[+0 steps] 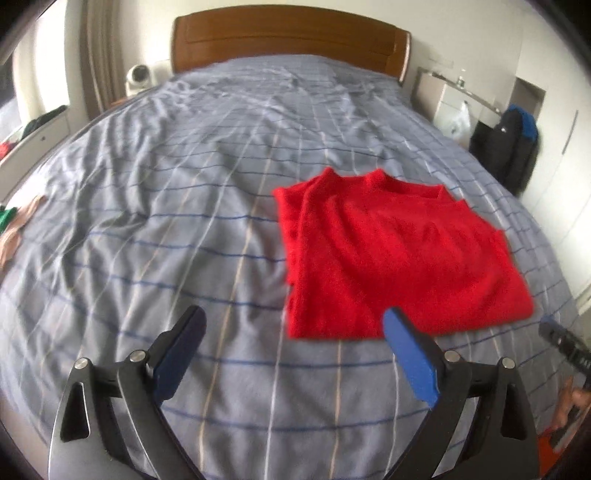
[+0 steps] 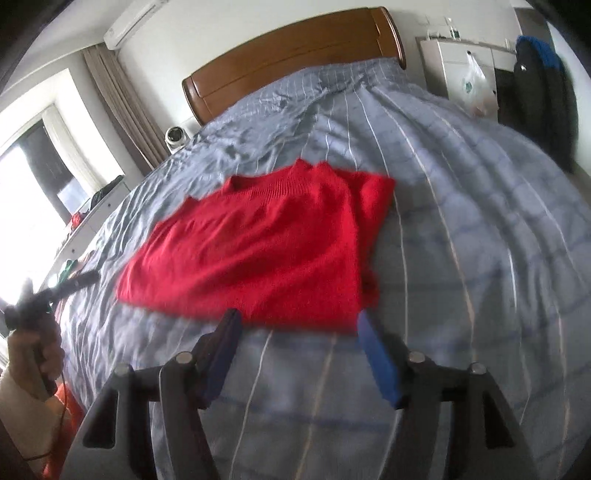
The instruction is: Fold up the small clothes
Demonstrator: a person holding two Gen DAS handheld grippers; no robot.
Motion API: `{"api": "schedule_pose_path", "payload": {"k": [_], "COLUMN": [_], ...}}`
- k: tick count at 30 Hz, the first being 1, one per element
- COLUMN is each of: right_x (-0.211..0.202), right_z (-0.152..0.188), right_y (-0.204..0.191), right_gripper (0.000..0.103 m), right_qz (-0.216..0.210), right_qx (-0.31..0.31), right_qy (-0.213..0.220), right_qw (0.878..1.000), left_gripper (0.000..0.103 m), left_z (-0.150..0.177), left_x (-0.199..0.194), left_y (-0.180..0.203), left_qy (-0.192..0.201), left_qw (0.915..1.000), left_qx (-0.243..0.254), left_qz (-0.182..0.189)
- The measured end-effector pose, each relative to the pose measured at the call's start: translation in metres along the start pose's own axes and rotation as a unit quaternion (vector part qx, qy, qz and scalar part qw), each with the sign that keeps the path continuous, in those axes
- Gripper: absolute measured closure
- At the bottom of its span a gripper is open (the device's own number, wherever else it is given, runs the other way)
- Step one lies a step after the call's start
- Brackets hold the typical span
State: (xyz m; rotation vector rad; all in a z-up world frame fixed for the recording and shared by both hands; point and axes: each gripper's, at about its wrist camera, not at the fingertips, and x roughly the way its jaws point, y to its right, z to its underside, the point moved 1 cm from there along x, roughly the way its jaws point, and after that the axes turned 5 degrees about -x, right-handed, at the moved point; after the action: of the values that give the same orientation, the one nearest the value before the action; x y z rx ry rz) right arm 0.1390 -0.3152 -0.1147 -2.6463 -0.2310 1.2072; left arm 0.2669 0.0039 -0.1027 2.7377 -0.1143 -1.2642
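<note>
A red knitted sweater (image 1: 391, 254) lies folded flat on the bed, its neckline toward the headboard; it also shows in the right wrist view (image 2: 266, 243). My left gripper (image 1: 295, 317) is open and empty, above the bedcover just near the sweater's near left corner. My right gripper (image 2: 297, 317) is open and empty, its fingertips at the sweater's near hem. The left gripper also shows in the right wrist view (image 2: 74, 282), held in a hand at the far left.
The bed has a blue-grey striped cover (image 1: 166, 221) and a wooden headboard (image 1: 288, 33). Small clothes (image 1: 14, 229) lie at the bed's left edge. A white cabinet (image 1: 454, 99) and a dark bag (image 1: 517, 147) stand at the right.
</note>
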Motion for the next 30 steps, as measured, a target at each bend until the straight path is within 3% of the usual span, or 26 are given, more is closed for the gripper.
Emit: {"api": "schedule_pose_path", "payload": {"k": [10,19,25,28,30], "right_x": [0.004,0.016,0.024,0.022,0.022], "right_z": [0.020,0.024,0.018,0.007,-0.006], "right_y": [-0.027,-0.036,-0.011,0.008,0.020], "right_gripper": [0.038,0.038,0.037,0.037,0.037], "right_qz": [-0.003,-0.003,0.008,0.018,0.024], "right_qx": [-0.018,-0.027,0.028,0.054,0.064], "right_qy": [-0.006,-0.021,-0.019,-0.008,0.003], "right_qw": [1.000,0.999,0.999,0.998,0.998], "left_gripper": [0.006,0.006,0.006,0.005,0.003], "left_z": [0.009,0.021,0.071,0.082,0.079], "left_x": [-0.027,-0.016,0.029,0.025,0.024], "left_y": [-0.006,-0.014,-0.052,-0.061,-0.058], "left_qy": [0.021,0.013,-0.029,0.003,-0.002], "left_qw": [0.9995,0.9991,0.9986,0.9996,0.9995], "left_qx": [0.011,0.016,0.004,-0.013,-0.011], "left_qz": [-0.022,-0.038,-0.045,-0.025,-0.028]}}
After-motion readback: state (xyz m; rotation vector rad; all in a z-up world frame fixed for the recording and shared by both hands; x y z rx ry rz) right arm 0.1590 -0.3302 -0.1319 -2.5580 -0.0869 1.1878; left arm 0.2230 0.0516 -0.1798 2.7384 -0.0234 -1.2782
